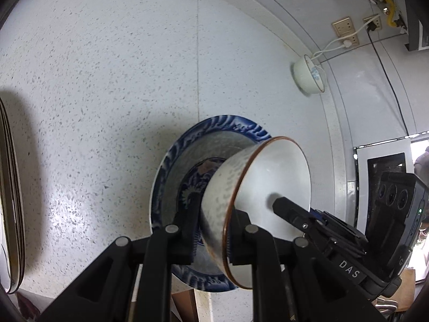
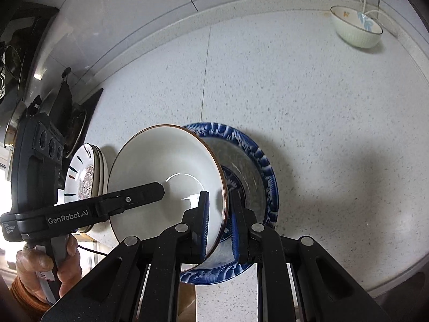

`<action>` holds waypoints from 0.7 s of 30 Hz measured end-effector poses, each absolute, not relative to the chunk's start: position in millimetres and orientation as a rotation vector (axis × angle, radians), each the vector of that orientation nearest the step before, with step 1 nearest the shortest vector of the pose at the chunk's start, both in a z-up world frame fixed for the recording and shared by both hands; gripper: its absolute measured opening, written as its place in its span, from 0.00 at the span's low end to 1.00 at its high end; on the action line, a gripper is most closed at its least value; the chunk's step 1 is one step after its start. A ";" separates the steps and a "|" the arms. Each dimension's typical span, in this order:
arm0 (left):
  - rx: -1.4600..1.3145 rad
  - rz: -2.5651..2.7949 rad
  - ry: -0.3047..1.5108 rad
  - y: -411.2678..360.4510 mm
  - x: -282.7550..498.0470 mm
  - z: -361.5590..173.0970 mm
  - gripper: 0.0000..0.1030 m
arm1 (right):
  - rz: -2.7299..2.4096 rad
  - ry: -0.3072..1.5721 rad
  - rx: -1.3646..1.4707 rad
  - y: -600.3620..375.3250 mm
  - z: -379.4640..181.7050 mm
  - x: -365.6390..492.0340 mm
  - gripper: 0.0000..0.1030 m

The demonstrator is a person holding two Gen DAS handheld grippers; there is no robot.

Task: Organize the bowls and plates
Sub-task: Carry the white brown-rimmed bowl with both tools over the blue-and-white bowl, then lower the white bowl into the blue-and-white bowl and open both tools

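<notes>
A white bowl with a brown rim (image 1: 270, 185) (image 2: 166, 171) is held tilted above a blue-patterned bowl (image 1: 185, 158) (image 2: 254, 166) that sits on the speckled counter. My left gripper (image 1: 213, 230) is shut on the white bowl's rim, one finger inside and one outside. My right gripper (image 2: 219, 214) is shut on the opposite rim of the same bowl. In the left wrist view the right gripper's finger (image 1: 289, 209) reaches into the bowl. In the right wrist view the left gripper's finger (image 2: 144, 190) lies inside it.
A small white bowl with blue flowers (image 1: 308, 76) (image 2: 356, 26) stands by the back wall near hanging cables. A stack of patterned plates (image 2: 85, 174) (image 1: 10, 214) sits at the left. A stove (image 2: 53, 102) lies beyond it. Wall sockets (image 1: 346, 26) are above the counter.
</notes>
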State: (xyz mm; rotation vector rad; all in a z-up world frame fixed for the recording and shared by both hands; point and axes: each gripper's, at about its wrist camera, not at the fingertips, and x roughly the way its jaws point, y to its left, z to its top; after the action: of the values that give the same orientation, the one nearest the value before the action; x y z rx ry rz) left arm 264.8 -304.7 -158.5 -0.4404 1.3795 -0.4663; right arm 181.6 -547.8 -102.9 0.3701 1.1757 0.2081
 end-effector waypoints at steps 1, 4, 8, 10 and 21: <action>-0.436 -0.463 1.383 -306.9 265.4 -160.8 0.15 | 0.209 1.183 0.371 -547.2 -106.2 181.3 0.13; -0.419 -0.449 1.394 -312.4 265.6 -169.2 0.14 | 0.199 1.193 0.371 -546.7 -112.3 178.0 0.13; -0.374 -0.435 1.386 -318.9 271.8 -170.3 0.14 | 0.194 1.212 0.373 -548.5 -118.3 180.5 0.13; -0.342 -0.430 1.383 -322.6 273.4 -169.7 0.14 | 0.192 1.229 0.352 -544.3 -121.2 183.2 0.13; -0.246 -0.413 1.361 -340.6 281.7 -169.7 0.14 | 0.192 1.240 0.325 -536.4 -125.1 189.1 0.13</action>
State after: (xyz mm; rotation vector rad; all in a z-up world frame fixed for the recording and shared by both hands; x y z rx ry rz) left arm 281.7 -340.6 -169.7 -0.2459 1.3606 -0.4128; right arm 189.1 -536.4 -125.1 0.3249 1.2396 0.1923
